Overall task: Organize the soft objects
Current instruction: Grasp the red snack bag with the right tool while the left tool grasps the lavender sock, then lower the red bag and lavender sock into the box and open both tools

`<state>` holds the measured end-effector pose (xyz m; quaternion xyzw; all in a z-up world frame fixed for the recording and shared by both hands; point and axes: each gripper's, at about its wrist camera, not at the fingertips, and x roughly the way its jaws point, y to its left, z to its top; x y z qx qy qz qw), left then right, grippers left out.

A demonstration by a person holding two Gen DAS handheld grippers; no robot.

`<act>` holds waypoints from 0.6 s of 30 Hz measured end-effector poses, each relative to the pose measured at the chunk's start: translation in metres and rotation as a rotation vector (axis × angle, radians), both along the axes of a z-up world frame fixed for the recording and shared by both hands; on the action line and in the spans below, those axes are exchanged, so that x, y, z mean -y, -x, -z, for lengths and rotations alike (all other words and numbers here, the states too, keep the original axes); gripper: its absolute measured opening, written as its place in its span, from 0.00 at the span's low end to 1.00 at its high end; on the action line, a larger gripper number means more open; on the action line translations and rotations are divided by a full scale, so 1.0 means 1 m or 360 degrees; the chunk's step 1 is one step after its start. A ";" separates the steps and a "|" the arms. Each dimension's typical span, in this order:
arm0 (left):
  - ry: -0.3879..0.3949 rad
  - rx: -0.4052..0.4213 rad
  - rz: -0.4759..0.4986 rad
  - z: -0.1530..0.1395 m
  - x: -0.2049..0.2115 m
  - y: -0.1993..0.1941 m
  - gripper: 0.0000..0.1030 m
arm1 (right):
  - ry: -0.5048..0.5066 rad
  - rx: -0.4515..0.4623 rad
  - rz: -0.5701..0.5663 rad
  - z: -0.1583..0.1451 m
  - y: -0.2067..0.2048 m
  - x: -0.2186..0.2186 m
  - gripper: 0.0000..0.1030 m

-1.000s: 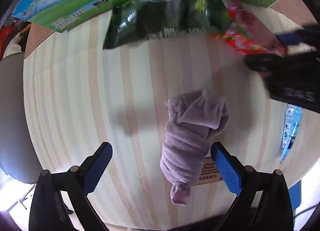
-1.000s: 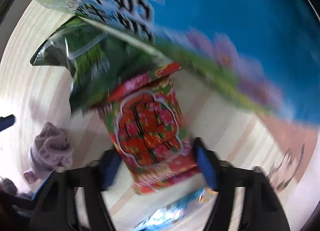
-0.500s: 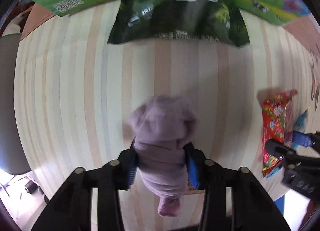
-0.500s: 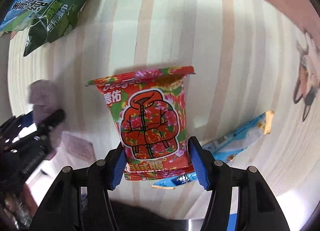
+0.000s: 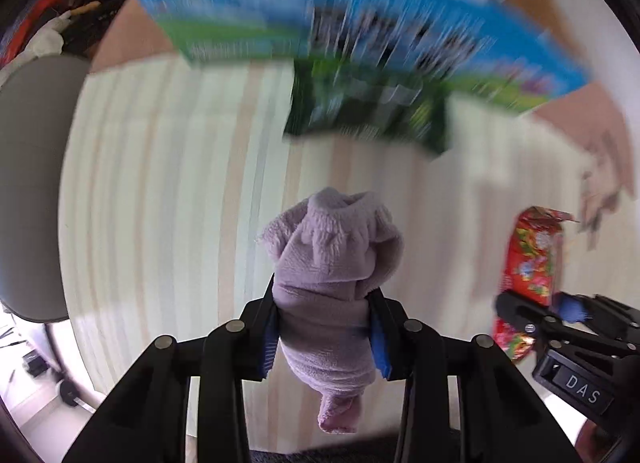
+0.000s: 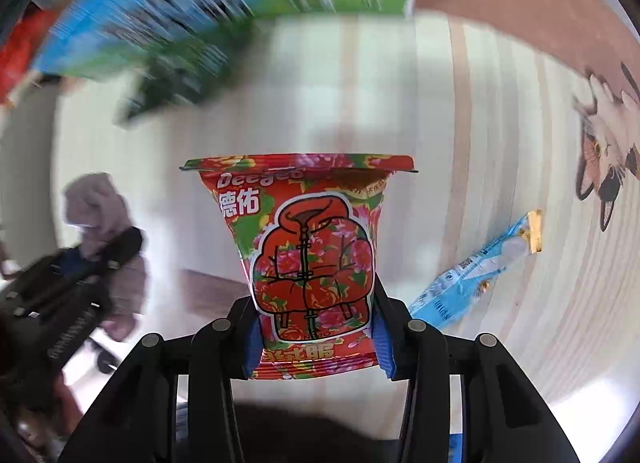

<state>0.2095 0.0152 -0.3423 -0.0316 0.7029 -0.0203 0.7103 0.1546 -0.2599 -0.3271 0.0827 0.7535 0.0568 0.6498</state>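
My left gripper [image 5: 324, 331] is shut on a rolled lilac fleece cloth [image 5: 332, 255] and holds it above the striped tabletop [image 5: 160, 183]. My right gripper [image 6: 318, 339] is shut on a red floral snack packet [image 6: 308, 255], also held off the table. In the left wrist view the right gripper [image 5: 560, 315] and the red packet [image 5: 532, 259] show at the right. In the right wrist view the left gripper [image 6: 68, 283] with the lilac cloth [image 6: 100, 203] shows at the left.
A blue and green milk carton box [image 5: 360, 23] stands at the back, blurred, with a dark green snack bag [image 5: 368, 111] in front of it. A light blue wrapper [image 6: 480, 267] lies on the table at the right. A cat picture [image 6: 604, 143] is at the far right.
Both grippers have lifted and tilted up with their loads; the box and green bag now sit lower in view and are motion-blurred. A second ago my left gripper was open around the cloth.
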 end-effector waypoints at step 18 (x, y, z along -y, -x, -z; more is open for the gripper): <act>0.0206 -0.0127 -0.0168 -0.054 -0.039 -0.236 0.34 | -0.0314 0.0156 0.0271 -0.085 -0.228 -0.116 0.45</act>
